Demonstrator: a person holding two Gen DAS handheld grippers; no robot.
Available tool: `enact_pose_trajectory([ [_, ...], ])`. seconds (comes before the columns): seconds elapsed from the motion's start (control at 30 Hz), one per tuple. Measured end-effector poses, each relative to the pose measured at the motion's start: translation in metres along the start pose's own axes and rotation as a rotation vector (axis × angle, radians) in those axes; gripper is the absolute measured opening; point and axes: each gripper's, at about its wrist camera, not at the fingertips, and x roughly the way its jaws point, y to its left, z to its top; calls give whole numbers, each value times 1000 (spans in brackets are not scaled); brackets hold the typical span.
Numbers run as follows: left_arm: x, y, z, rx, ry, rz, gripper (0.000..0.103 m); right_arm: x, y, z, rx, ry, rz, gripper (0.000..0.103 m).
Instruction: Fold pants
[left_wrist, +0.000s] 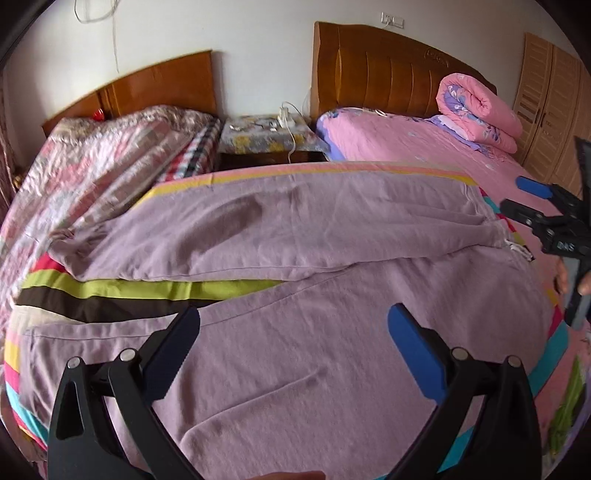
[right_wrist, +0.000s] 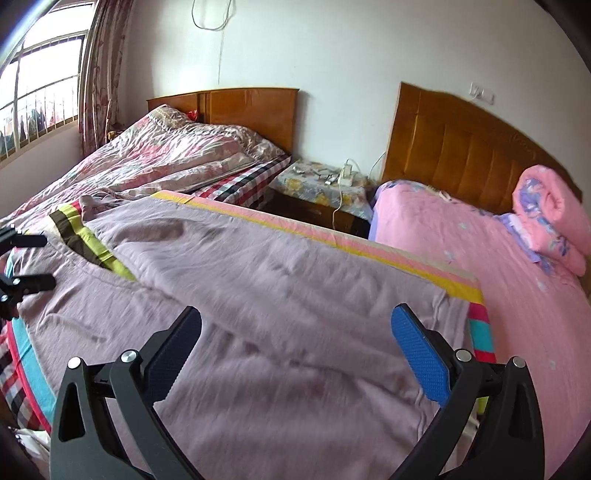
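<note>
A pair of lilac cotton pants (left_wrist: 295, 236) is spread flat on a multicoloured striped sheet (left_wrist: 110, 288) covering the bed, legs parted in a V. The left gripper (left_wrist: 291, 354) is held above the nearer leg, its jaws wide apart and gripping nothing. The right gripper (right_wrist: 295, 350) is held over the waist end, its jaws likewise apart and unloaded.

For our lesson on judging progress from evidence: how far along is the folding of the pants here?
Done: the lilac pants lie spread flat on the striped blanket, legs apart in a V, no fold visible. In hand: nothing; the left gripper and right gripper hover open above the fabric. Left: every fold, probably starting by laying one leg over the other.
</note>
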Motion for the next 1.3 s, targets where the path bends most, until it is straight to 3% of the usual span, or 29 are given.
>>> enact_pose_trajectory([
  [0.13,30,18,31,-97,-10,-70,102,94,-46,37,-23,126,112,99],
  [0.23,56,36,44,-265,-30,-193,102,158,-65,46,-36,196,194,99],
  [0.3,79,44,52,-357,12,-245,102,194,-71,48,-69,247,216,95],
  [0.37,98,47,60,-390,47,-270,102,217,-74,48,-92,272,260,84],
  [0.57,130,44,80,-402,86,-300,102,242,-74,50,-148,325,379,78],
  [0.6,135,45,83,-420,87,-305,102,242,-74,52,-154,327,399,73],
  [0.63,140,44,85,-433,89,-308,102,240,-72,52,-163,331,419,58],
  [0.7,148,43,88,-448,87,-314,102,231,-64,52,-184,329,418,41],
  [0.73,151,44,89,-457,87,-311,102,223,-58,50,-218,313,388,26],
  [0.8,154,44,91,-468,83,-309,102,198,-46,49,-283,253,287,16],
  [0.93,141,49,86,-502,65,-301,102,107,-6,35,-385,62,125,14],
  [1.07,107,55,62,-535,30,-329,102,7,47,-13,-428,-76,40,13],
  [1.17,86,58,31,-534,15,-322,102,-29,77,-62,-368,-85,2,13],
  [1.3,87,58,-14,-544,87,-303,102,-20,85,-125,-190,29,3,18],
])
